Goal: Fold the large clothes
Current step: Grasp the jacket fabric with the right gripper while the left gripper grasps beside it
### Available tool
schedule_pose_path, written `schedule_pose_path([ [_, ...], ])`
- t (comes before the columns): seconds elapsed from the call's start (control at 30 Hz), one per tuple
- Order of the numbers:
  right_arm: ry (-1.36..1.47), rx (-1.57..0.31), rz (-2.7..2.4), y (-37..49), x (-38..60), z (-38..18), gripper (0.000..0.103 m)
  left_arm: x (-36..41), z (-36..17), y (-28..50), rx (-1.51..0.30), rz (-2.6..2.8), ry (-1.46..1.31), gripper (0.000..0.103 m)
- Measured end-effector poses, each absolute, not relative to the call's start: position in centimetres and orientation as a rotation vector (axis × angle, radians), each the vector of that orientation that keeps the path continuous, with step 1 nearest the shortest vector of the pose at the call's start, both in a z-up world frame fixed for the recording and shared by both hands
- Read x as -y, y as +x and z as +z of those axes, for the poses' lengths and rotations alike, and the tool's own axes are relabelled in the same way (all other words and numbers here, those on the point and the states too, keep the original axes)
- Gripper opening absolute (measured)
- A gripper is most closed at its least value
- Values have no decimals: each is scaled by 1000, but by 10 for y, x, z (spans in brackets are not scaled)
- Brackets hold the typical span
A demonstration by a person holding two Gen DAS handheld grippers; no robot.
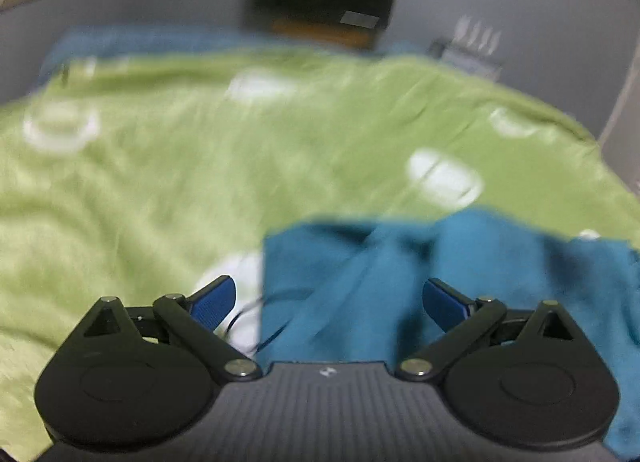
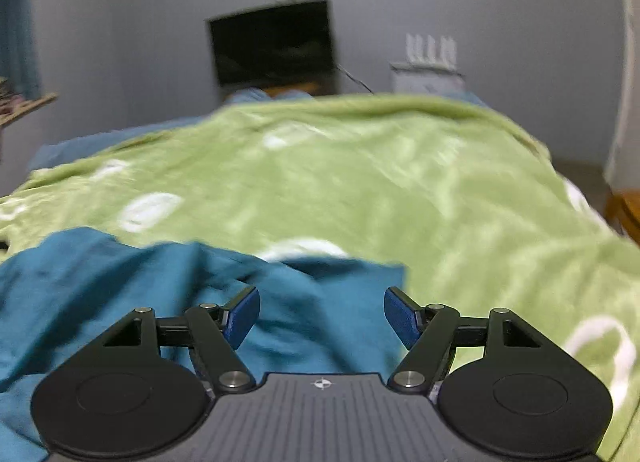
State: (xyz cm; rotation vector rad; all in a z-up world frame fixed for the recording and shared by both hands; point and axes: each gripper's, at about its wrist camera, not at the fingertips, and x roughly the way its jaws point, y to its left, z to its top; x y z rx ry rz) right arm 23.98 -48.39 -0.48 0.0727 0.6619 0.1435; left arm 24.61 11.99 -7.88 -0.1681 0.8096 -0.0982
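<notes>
While both grippers, left (image 1: 328, 302) and right (image 2: 322, 316), are hanging wide open holding nothing, the teal garment (image 1: 400, 282) is lying rumpled on the green blanket (image 2: 360, 182) (only the right view is showing an orange stool (image 2: 626, 214) by the bed's edge).

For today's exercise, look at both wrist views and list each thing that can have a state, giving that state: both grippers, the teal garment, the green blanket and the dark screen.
left gripper: open, nothing between the pads.
right gripper: open, nothing gripped.
teal garment: lying rumpled on the blanket, not held.
green blanket: spread over the bed, wrinkled.
dark screen: off, against the wall.
</notes>
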Motion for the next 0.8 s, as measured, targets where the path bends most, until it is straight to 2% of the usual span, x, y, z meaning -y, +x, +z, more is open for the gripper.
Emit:
schedule_pose_path([
  [0.1, 180, -701, 142, 248, 504, -28, 72, -135, -97, 261, -858, -116, -268, 101],
  [0.2, 202, -721, 142, 254, 513, -46, 80, -144, -105, 280, -866, -107, -302, 101],
  [0.37, 207, -750, 180, 263, 510, -64, 82, -149, -128, 300, -919, -133, -347, 100],
  [0.4, 223, -746, 195, 264, 512, -65, 82, -148, -129, 302, -917, -150, -355, 96],
  [0.47, 249, -736, 226, 270, 513, -65, 82, -148, -130, 300, -902, -197, -364, 79],
  [0.5, 253, -732, 242, 273, 512, -66, 82, -146, -129, 299, -897, -240, -370, 61],
  [0.53, 255, -727, 256, 275, 511, -67, 78, -144, -128, 298, -895, -259, -361, 53],
  [0.6, 259, -711, 277, 275, 508, -69, 72, -140, -126, 296, -891, -275, -343, 42],
  [0.67, 249, -694, 285, 273, 503, -69, 55, -131, -120, 291, -869, -279, -298, 34],
  [0.7, 233, -680, 301, 271, 500, -67, 34, -124, -114, 287, -847, -276, -258, 30],
  [0.73, 192, -651, 304, 266, 493, -61, 26, -118, -108, 282, -817, -275, -215, 26],
  [0.8, 95, -583, 293, 255, 478, -47, 17, -109, -96, 273, -753, -277, -168, 23],
])
